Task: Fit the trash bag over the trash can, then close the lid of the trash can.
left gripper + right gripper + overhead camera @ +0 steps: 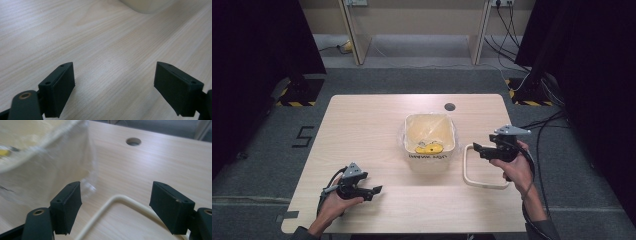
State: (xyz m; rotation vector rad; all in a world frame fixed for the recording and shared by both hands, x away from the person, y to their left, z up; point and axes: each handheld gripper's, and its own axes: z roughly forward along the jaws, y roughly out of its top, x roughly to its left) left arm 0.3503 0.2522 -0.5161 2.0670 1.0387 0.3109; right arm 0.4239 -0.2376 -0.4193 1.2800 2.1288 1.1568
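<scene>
A small cream bin point(430, 141) stands near the middle of the wooden bench point(362, 130), lined with a thin clear plastic bag point(75, 165) whose edge is folded out over the rim. Something yellow and black lies at the bottom; what it is cannot be made out. Just right of the bin, flat on the bench, lies a cream rectangular frame point(482, 167) — probably the ring that clamps the bag to the rim, set aside there so it stays within reach.

The right gripper point(477, 148) hovers over the near-left corner of that frame, pointing toward the bin. Its jaws stand wide apart with nothing between them; in the right gripper view the frame's rounded corner point(112, 202) runs below the gap and the bag's loose side hangs just by one jaw. That placement suggests it is lined up for either the frame or the bag's edge; which one cannot be told.

The left gripper point(374, 191) rests low at the near-left of the bench, well apart from the bin, jaws spread and empty — likely waiting.

A round cable hole point(450, 107) sits behind the bin, out of the way. Nothing blocks the reach, though the slack bag so near the jaw could snag.
</scene>
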